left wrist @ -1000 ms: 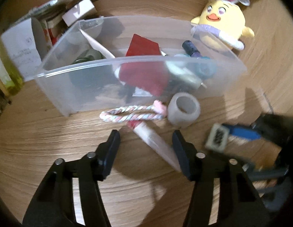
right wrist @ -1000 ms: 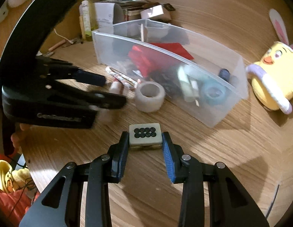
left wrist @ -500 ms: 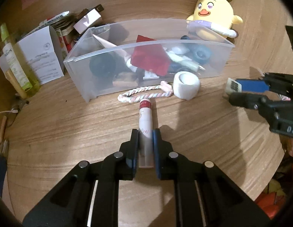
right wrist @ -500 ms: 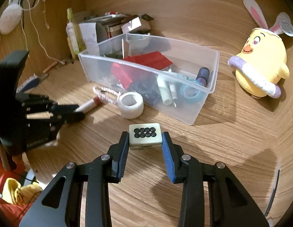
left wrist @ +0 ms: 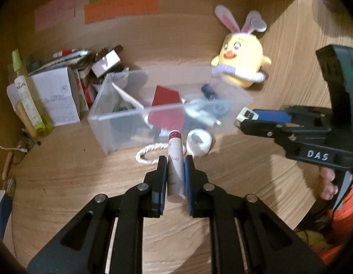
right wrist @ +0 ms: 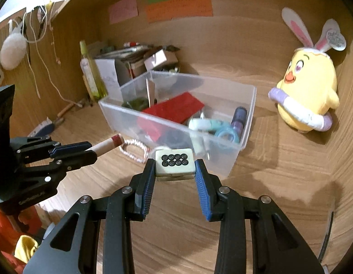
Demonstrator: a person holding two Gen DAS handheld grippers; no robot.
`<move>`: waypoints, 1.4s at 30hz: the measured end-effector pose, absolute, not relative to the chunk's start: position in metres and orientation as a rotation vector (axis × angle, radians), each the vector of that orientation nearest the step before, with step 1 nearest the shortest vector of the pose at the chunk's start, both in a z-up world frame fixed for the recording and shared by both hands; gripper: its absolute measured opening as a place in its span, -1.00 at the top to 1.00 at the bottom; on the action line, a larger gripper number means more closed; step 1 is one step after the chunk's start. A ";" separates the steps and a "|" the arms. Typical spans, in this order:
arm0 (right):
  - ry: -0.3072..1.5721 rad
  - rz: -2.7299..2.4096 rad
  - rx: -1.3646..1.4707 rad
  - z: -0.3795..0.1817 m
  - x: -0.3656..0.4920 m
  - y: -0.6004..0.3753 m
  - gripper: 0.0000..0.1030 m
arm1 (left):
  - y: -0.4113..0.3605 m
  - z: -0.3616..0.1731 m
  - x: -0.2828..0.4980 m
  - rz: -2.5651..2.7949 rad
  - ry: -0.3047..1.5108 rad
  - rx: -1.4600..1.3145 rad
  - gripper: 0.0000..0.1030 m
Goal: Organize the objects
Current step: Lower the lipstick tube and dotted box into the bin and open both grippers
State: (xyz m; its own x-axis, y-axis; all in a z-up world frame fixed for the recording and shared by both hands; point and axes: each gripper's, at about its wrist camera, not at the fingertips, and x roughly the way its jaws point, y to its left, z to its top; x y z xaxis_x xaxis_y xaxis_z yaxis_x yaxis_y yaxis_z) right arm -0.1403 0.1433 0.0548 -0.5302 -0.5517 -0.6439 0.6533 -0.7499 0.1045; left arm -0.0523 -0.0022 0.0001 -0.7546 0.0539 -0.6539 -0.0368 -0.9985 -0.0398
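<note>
My left gripper (left wrist: 175, 162) is shut on a white tube with a red band (left wrist: 175, 159) and holds it above the wooden desk, short of the clear plastic bin (left wrist: 121, 123). It also shows in the right wrist view (right wrist: 85, 151) with the tube (right wrist: 108, 145). My right gripper (right wrist: 174, 166) is shut on a cream mahjong tile with black circles (right wrist: 174, 162), lifted in front of the bin (right wrist: 231, 157). The left wrist view shows it at right (left wrist: 242, 119), level with the bin's right end. The bin holds a red card (right wrist: 176, 109), a dark bottle and teal items.
A white tape roll (left wrist: 198, 142) and a twisted pink-white cord (left wrist: 149, 151) lie on the desk before the bin. A yellow chick plush (right wrist: 310, 91) stands at right. A green bottle (left wrist: 28, 100), white box (left wrist: 59, 98) and clutter stand at back left. A wooden wall is behind.
My left gripper closed on the tube and lifted it off the desk, pulling back. My right gripper rose with the tile and moved nearer the bin.
</note>
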 end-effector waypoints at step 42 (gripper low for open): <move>0.334 -2.313 1.000 0.042 -0.241 0.078 0.38 | -0.048 -0.002 -0.188 2.894 -0.221 -1.159 0.72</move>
